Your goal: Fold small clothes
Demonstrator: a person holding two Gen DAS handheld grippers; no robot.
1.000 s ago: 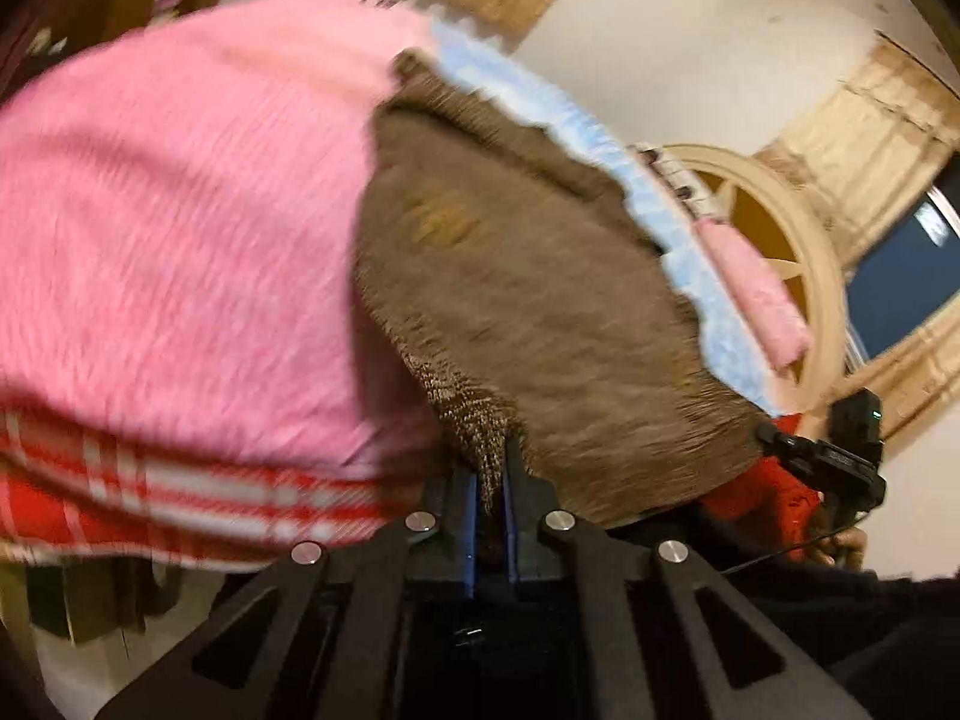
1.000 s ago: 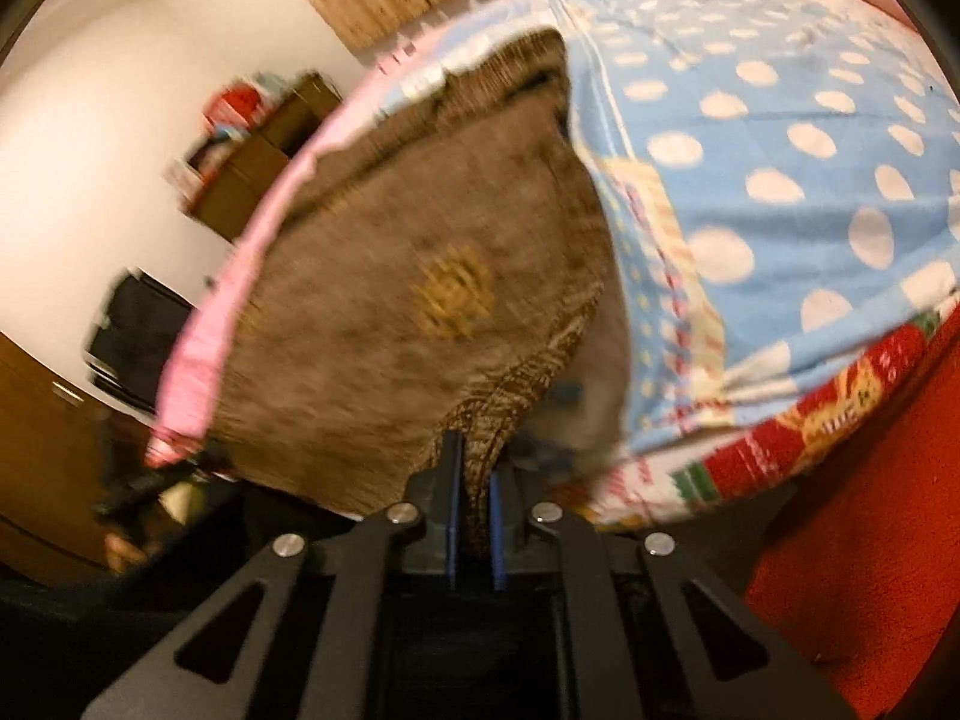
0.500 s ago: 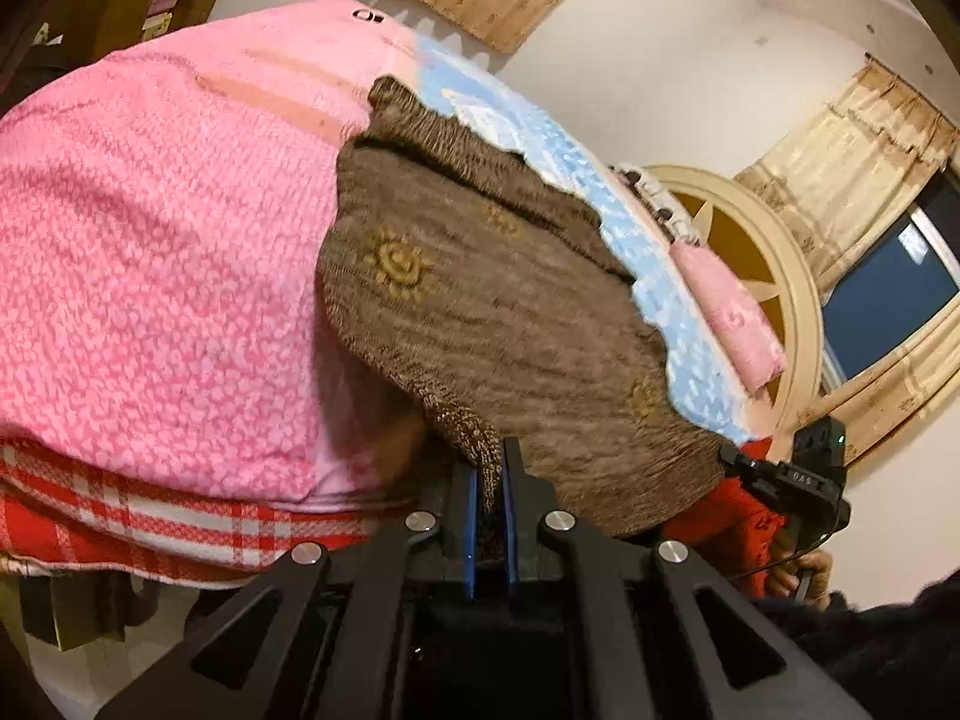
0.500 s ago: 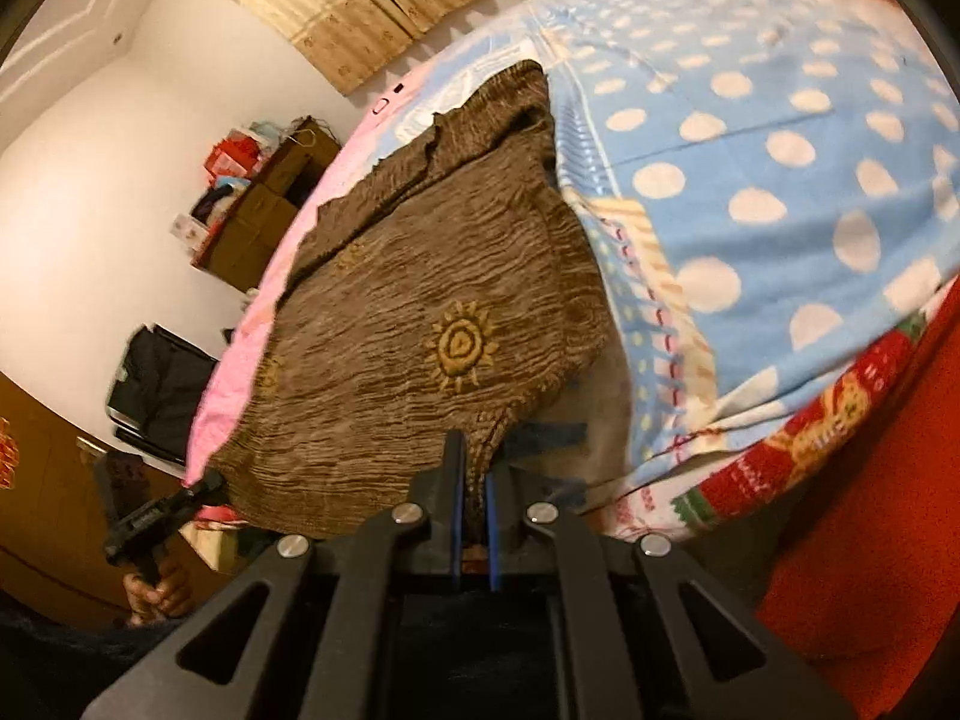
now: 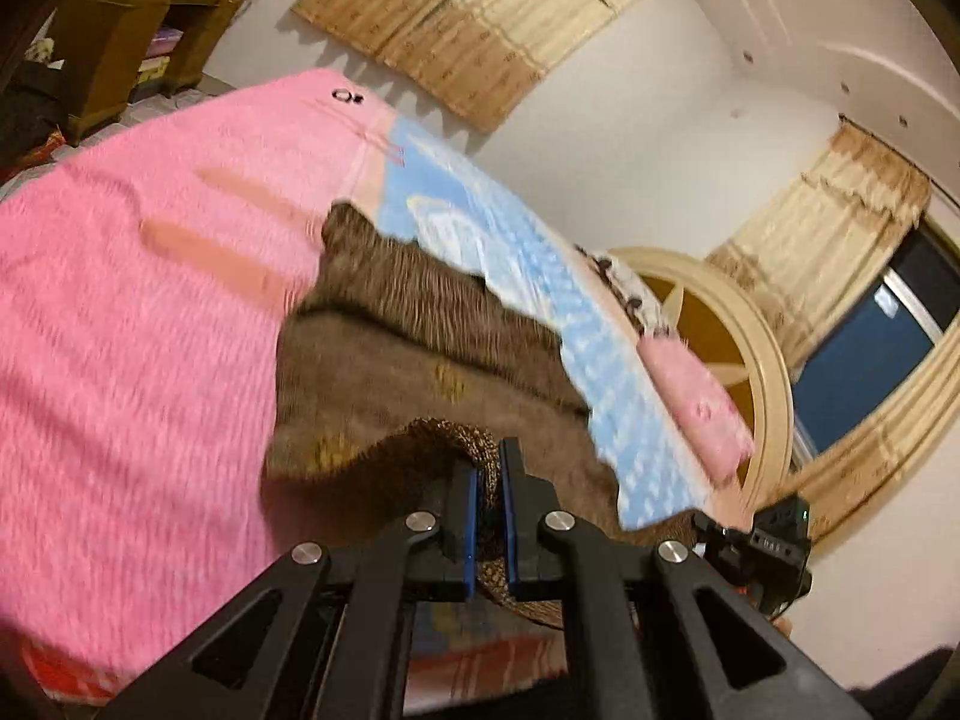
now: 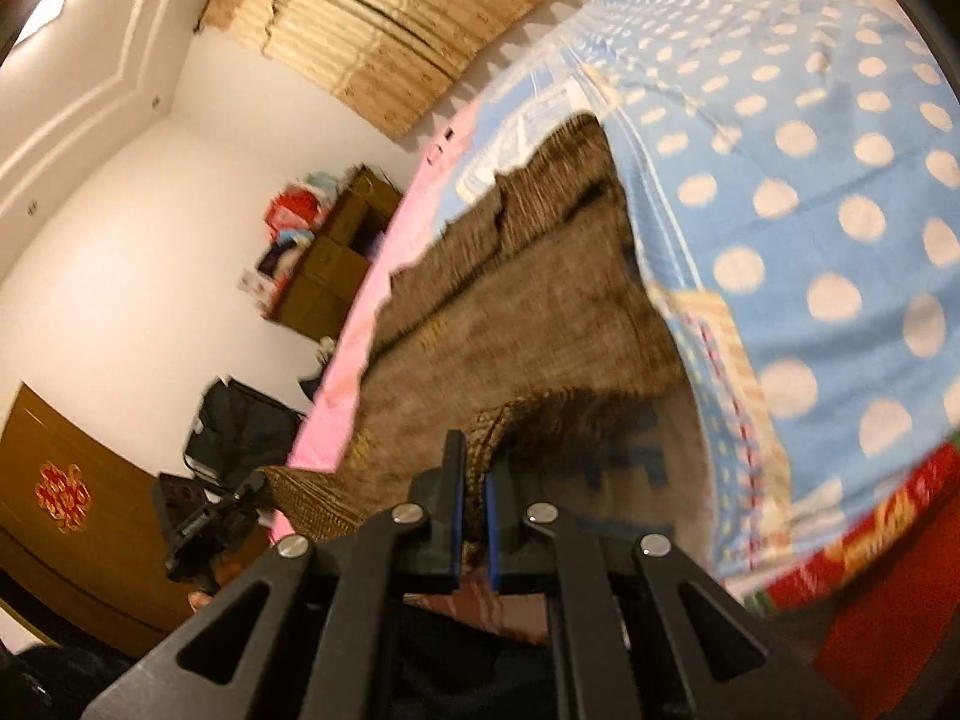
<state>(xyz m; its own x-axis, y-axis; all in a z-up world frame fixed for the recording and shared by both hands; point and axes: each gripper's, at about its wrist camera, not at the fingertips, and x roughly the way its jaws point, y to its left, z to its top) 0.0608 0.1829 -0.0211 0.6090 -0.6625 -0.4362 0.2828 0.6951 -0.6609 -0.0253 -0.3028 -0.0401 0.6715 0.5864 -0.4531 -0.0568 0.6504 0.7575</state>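
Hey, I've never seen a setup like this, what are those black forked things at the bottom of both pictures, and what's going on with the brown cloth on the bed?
There is no robot here. A person holds a two-fingered claw in each hand, and each claw carries a wide-angle camera looking along its fingers, hence the curved rooms. One picture comes from the left claw, the other from the right claw. Both are clamped shut on the near hem of a brown knitted garment, raised above the rest of it, apparently to fold it. The rest lies on a bed across a pink blanket and a blue polka-dot blanket. Each view also catches the opposite claw at its edge.
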